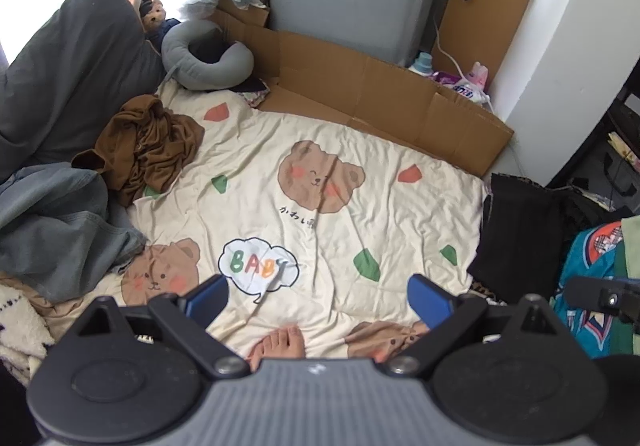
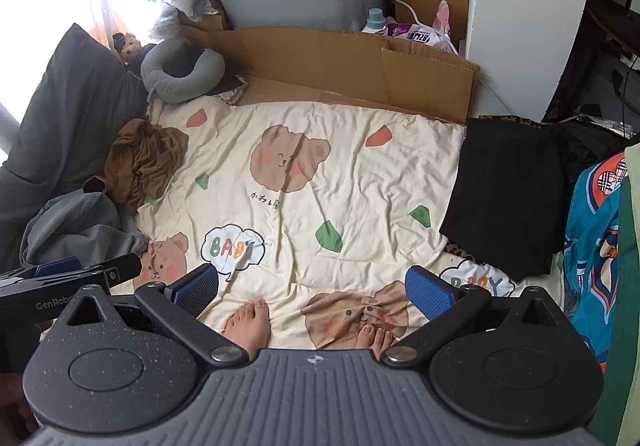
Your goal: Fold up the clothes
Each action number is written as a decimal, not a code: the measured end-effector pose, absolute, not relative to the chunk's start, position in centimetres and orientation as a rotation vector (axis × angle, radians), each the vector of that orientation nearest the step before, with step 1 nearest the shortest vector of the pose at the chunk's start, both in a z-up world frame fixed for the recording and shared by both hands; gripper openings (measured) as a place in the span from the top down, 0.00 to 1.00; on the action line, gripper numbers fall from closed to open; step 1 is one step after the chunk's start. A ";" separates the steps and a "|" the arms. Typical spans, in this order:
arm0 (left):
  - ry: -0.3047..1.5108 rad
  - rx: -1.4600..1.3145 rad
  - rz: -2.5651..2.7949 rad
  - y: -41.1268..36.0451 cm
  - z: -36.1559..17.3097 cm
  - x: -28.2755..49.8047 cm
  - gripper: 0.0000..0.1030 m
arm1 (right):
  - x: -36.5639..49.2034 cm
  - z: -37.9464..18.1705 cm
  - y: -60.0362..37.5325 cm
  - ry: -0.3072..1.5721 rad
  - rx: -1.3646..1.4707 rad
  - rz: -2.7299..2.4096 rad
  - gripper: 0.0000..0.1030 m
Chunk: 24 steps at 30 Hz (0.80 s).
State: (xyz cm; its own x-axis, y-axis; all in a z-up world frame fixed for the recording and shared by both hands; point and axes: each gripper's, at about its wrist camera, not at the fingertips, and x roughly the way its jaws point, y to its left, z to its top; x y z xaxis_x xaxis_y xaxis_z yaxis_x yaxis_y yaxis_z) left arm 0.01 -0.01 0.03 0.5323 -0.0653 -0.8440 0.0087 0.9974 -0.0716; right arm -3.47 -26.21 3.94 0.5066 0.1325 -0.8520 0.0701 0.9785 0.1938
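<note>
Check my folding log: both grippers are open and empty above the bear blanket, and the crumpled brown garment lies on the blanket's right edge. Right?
Not quite: the brown garment lies at the blanket's left edge, as the left wrist view shows. The left gripper and right gripper are indeed open and empty.

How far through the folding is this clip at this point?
Done: a black garment lies flat and squared at the bear-print sheet's right edge. In hand: nothing; the left gripper and right gripper are open and empty. Left: the crumpled brown garment and grey garment.
</note>
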 end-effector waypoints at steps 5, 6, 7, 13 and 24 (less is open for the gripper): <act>1.009 -0.069 -0.049 0.0 0.1 0.1 0.05 | -3.4 3.9 -26.2 1.041 0.216 0.040 0.01; 1.008 -0.069 -0.049 0.0 0.1 0.1 0.05 | -3.3 3.8 -26.2 1.041 0.216 0.040 0.01; 1.007 -0.068 -0.049 0.0 0.1 0.1 0.05 | -3.4 3.9 -26.2 1.039 0.217 0.040 0.01; 1.006 -0.067 -0.049 -0.1 0.2 0.0 0.05 | -3.6 4.0 -26.2 1.036 0.218 0.040 0.01; 1.008 -0.069 -0.052 -0.2 0.2 0.1 0.05 | -3.6 4.0 -26.1 1.036 0.218 0.039 0.01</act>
